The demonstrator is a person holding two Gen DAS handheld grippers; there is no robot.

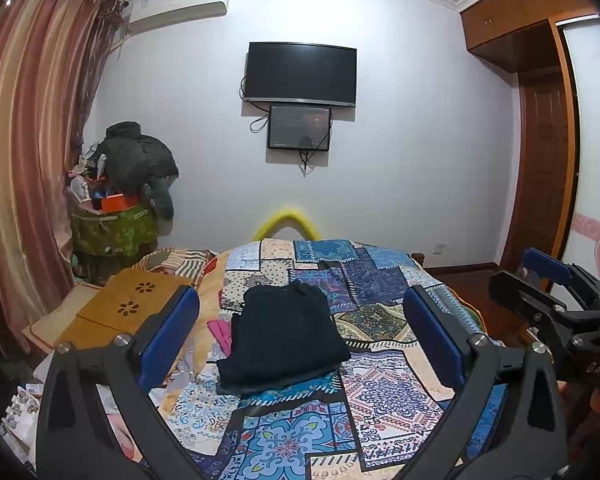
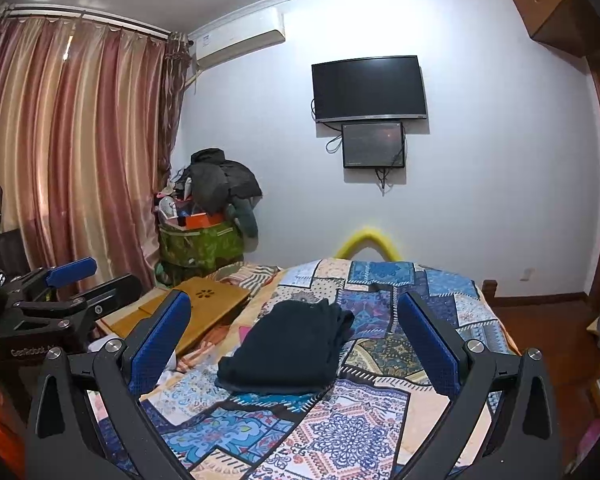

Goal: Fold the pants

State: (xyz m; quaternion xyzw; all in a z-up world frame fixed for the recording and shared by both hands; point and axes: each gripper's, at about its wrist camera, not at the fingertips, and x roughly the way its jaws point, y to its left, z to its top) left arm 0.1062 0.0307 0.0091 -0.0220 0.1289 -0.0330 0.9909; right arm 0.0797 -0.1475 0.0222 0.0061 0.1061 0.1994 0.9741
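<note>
Both tools, left tool point(image 1: 300, 332) and right tool point(image 2: 294, 334), gape wide, holding nothing; folded dark fabric pants point(image 1: 282, 340) (neatly stacked) lie at twelve o'clock on the patchwork-quilted bed point(image 1: 384, 384).

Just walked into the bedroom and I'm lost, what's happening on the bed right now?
A person holds a two-finger gripper in each hand above the bed. The dark pants lie on the patchwork quilt as a folded bundle, touched by neither tool. The left gripper and right gripper are both open and empty, raised clear of the fabric. The fold looks done or nearly so.
</note>
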